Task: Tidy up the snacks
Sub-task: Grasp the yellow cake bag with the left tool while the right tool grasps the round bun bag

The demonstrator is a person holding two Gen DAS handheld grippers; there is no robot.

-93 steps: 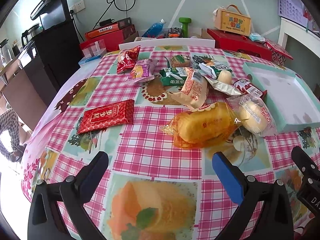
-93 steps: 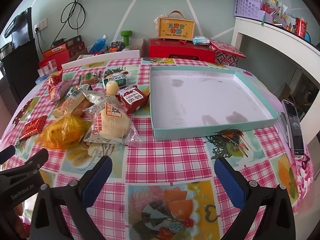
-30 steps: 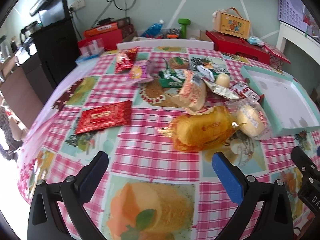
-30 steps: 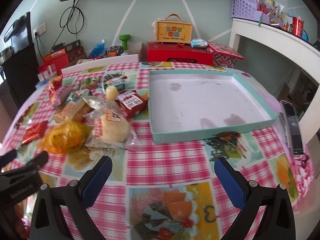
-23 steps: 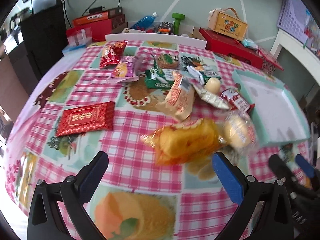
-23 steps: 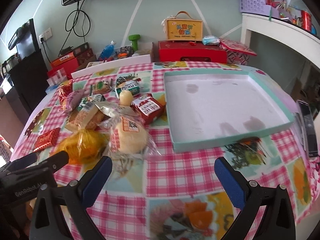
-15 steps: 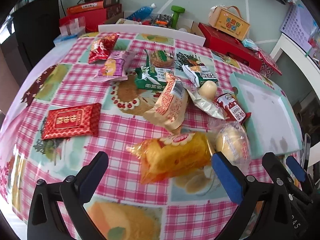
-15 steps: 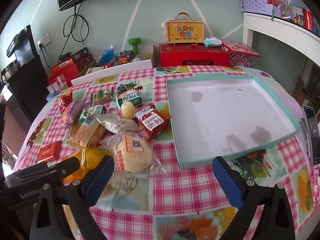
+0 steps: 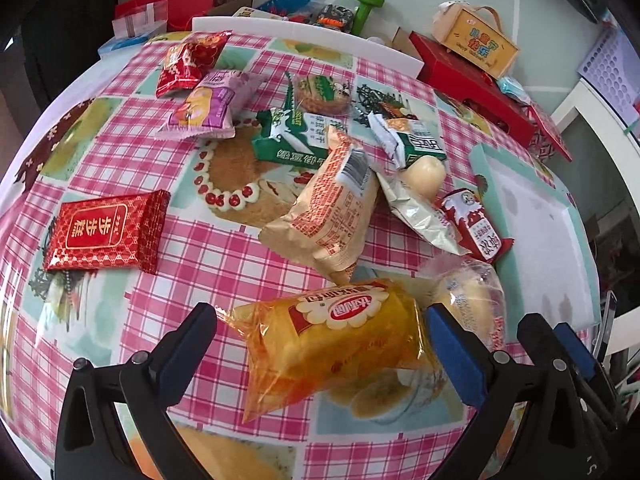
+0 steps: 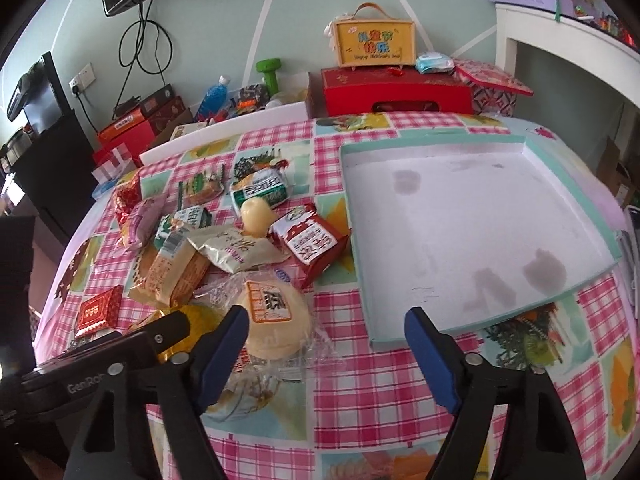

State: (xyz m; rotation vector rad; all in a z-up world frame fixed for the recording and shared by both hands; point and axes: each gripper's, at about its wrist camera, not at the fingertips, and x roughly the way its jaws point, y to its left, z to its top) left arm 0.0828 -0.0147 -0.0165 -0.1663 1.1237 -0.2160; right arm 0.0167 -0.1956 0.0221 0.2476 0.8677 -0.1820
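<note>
Several wrapped snacks lie in a loose pile on the pink checked tablecloth. My left gripper (image 9: 320,344) is open, its fingers on either side of an orange-yellow cake bag (image 9: 332,336). A clear-wrapped round bun (image 9: 472,304) lies just to its right; it also shows in the right wrist view (image 10: 276,320). My right gripper (image 10: 326,344) is open and empty above the cloth, between the bun and the near corner of the shallow teal tray (image 10: 568,292). The tray (image 9: 484,168) holds nothing.
A red flat pack (image 9: 104,232), a tan biscuit bag (image 9: 332,216), a green pack (image 9: 296,140) and a red-and-white pack (image 10: 308,244) lie further back. Red boxes (image 10: 392,92) and a yellow gift case (image 10: 374,44) stand behind the table. A phone (image 10: 634,236) lies right of the tray.
Both grippers have moved forward and down over the table. The left gripper now straddles the orange cake bag. The right gripper has come close to the bun and the tray corner.
</note>
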